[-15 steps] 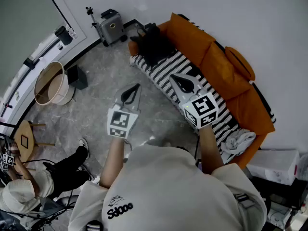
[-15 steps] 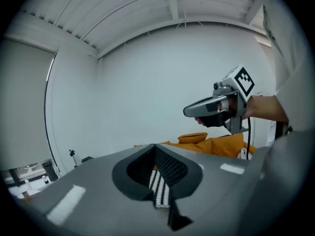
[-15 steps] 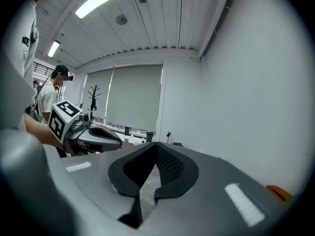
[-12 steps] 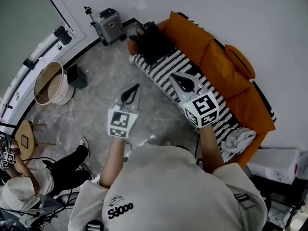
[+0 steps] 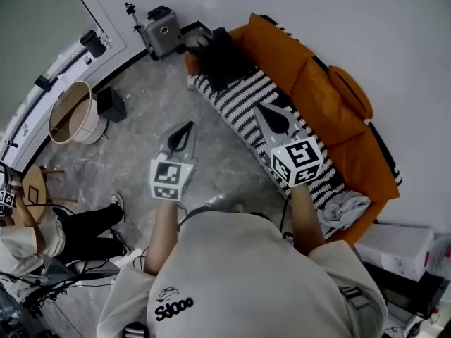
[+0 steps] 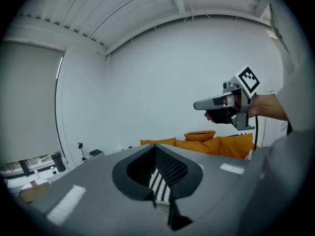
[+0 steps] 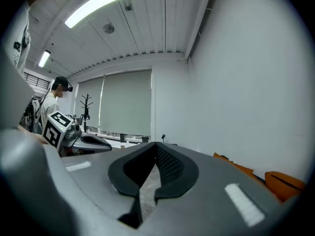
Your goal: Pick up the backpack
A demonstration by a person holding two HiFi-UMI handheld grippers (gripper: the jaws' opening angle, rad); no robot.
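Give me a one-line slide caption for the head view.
Person holds left gripper and right gripper shut and empty, short of the black backpack on the orange sofa's end.

The one piece of lettering that can be read is a dark print point(image 5: 174, 306) on the back of the person's pale shirt point(image 5: 246, 273), behind the left gripper point(image 5: 189, 127) and low on that side of the back. It looks like "Sdooo", though the middle letters are unsure, and a small line drawing sits above it. The left cube point(image 5: 171, 180) and the right cube point(image 5: 297, 162), behind the right gripper point(image 5: 261, 108), bear black-and-white square code patterns.
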